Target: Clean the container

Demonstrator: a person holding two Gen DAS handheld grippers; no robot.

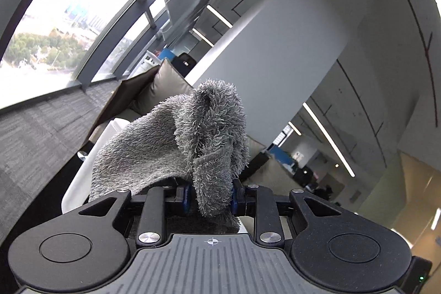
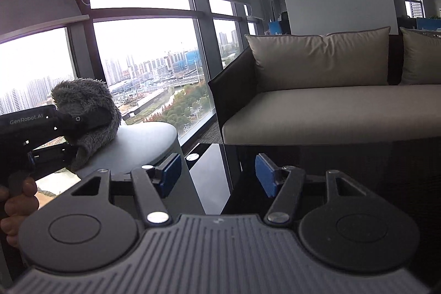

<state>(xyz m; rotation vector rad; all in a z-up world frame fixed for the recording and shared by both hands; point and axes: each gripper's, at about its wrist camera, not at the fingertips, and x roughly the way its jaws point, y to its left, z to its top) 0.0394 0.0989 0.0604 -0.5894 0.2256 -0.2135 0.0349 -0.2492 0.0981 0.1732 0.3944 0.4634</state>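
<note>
A grey fluffy cloth [image 1: 193, 139] is bunched between the blue pads of my left gripper [image 1: 210, 196], which is shut on it. From the right wrist view the same cloth [image 2: 82, 95] and left gripper [image 2: 93, 123] rest on the flat top of a pale round container [image 2: 146, 139]. The container's white surface [image 1: 80, 181] shows under the cloth in the left wrist view. My right gripper [image 2: 217, 174] stands open just right of the container, holding nothing, with its left pad [image 2: 171, 172] close to the container's side.
The container stands on a black glass table [image 2: 275, 156]. Behind the table is a beige sofa [image 2: 317, 112] with cushions. Tall windows [image 2: 143, 46] run along the left. A hand [image 2: 16, 200] holds the left gripper's handle.
</note>
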